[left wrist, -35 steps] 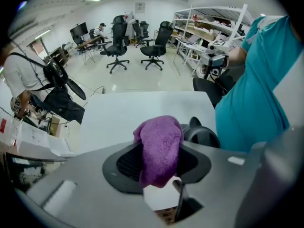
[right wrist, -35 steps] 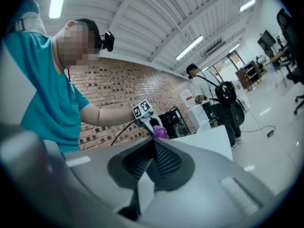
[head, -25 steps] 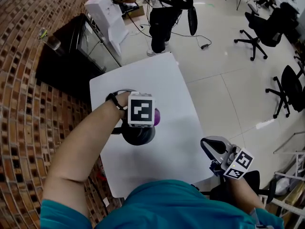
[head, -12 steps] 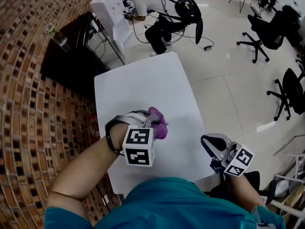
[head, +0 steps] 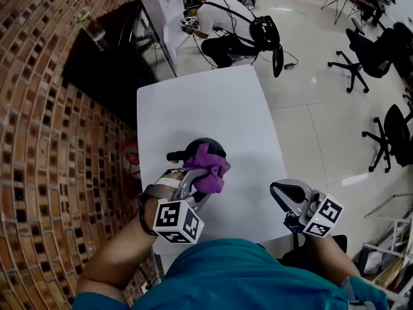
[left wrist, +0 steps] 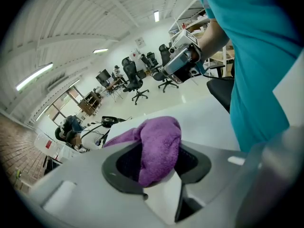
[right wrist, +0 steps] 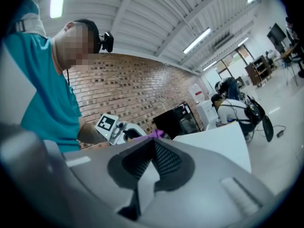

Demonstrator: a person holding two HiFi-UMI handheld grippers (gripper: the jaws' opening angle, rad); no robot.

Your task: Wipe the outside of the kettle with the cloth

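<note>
L gripper [head: 197, 182] is clamped on the purple cloth [head: 208, 169]. In the left gripper view the cloth [left wrist: 159, 147] sits bunched betw. the jaws of the L gripper [left wrist: 157, 171], spilling out over the top toward 10 o'clock. The dark kettle [head: 195, 150] stands on the white table [head: 213, 105], a bit to the 9 o'clock side of the table's middle, w/ its handle pointing to 9 o'clock. The cloth overlaps the kettle's 6 o'clock edge in head view; can't tell if it actually touches. The L gripper's marker cube [head: 174, 221] is at 7 o'clock of the kettle, near the table's near edge.

R gripper [head: 285, 196] hangs at 4 o'clock of the kettle, well apart, by the table's near R corner. In the right gripper view the jaws of the R gripper [right wrist: 153, 170] are pressed together w/ nothing in them.

Beyond the table at 12 o'clock a person [head: 227, 21] crouches; office chairs [head: 371, 50] stand at 2 o'clock.
</note>
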